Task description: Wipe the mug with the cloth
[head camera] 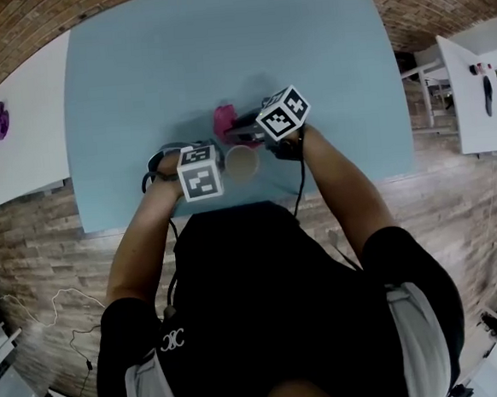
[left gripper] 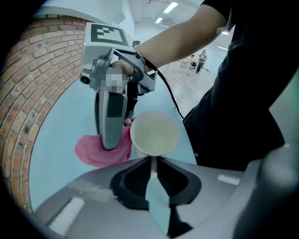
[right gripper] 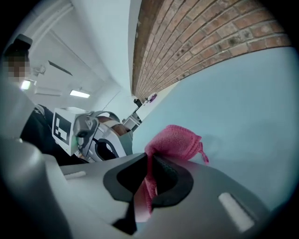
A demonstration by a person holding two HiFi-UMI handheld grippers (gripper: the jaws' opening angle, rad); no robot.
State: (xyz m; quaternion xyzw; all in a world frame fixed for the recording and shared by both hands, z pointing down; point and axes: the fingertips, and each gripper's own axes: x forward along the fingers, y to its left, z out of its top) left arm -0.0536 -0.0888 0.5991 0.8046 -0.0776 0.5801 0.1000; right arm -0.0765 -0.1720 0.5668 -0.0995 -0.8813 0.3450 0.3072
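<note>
step: the wipe looks about to start. The cloth [right gripper: 180,140] is at the outer wall of the mug [left gripper: 154,134], not inside it.
how to: steady the mug with the left gripper [left gripper: 153,161] and let the right gripper [right gripper: 150,163] do all the moving.
how to: press the bunched end of the cloth flat on the wall, sweep round the side, then go over the rim.
how to: use light pressure and push toward the left jaws, not away, so the pinch takes the load and the mug doesn't swing.
left gripper: the jaws are almost together, pinched on a thin pale piece that sticks out of the mug's side. I read it as the handle.
right gripper: the jaws are clamped on a fold of the pink cloth. Most of it bunches out past the tips, and a strip runs back between the pads.
mug: upright and mouth up, and the inside looks empty. It stands on the desk [head camera: 137,91] close to the near edge, about midway along it, between the two grippers.
cloth: on the far side of the mug, toward the desk's middle. Its lower part seems to rest on the desk. I can't tell whether it touches the mug wall or is just beside it.
risk: the hold on the mug is narrow, so a hard sideways rub could twist it or tip it toward the near edge.
</note>
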